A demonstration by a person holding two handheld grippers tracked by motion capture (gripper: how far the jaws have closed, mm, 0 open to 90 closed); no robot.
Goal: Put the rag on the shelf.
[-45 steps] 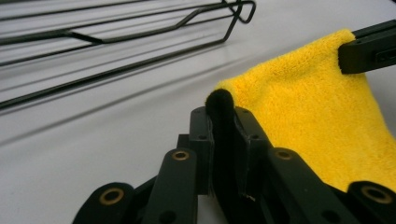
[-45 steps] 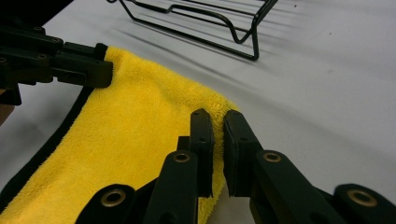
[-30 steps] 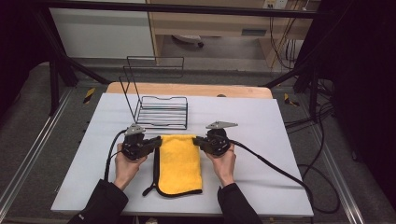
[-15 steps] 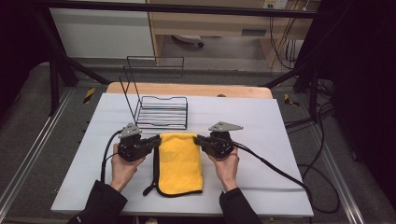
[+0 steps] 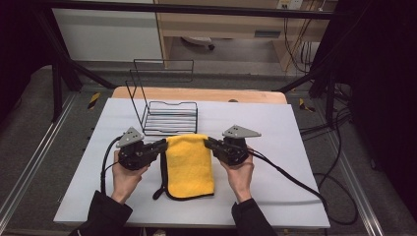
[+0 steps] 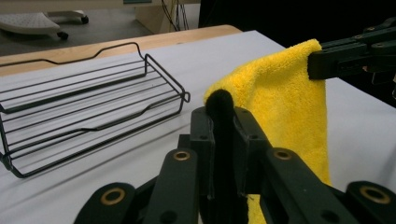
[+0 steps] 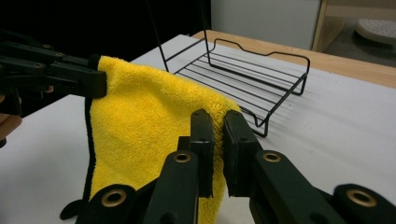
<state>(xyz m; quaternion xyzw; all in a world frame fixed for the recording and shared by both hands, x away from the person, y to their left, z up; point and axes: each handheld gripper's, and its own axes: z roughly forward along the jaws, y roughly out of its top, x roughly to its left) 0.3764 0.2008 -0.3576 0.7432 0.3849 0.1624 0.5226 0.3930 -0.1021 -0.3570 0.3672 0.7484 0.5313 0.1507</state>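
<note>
A yellow towel (image 5: pixel 189 162) with black trim hangs stretched between my two grippers, its far edge lifted off the white table and its near end still lying flat. My left gripper (image 5: pixel 162 144) is shut on the towel's far left corner (image 6: pixel 220 100). On the other side my right gripper (image 5: pixel 208 143) is shut on the far right corner (image 7: pixel 219 116). From the left gripper view, the right gripper's jaws pinch the towel (image 6: pixel 275 93) at the upper right. From the right gripper view, the left gripper clamps the towel (image 7: pixel 140 116) at the left.
A black wire rack (image 5: pixel 167 110) stands just beyond the towel, also in the left gripper view (image 6: pixel 84 107) and the right gripper view (image 7: pixel 252 70). The white table (image 5: pixel 305 147) has a wooden edge (image 5: pixel 196 93) at the back. Cables trail from both grippers.
Both grippers have risen together with the towel's far edge, lifting it off the table and closer to the rack. The grips are unchanged.
</note>
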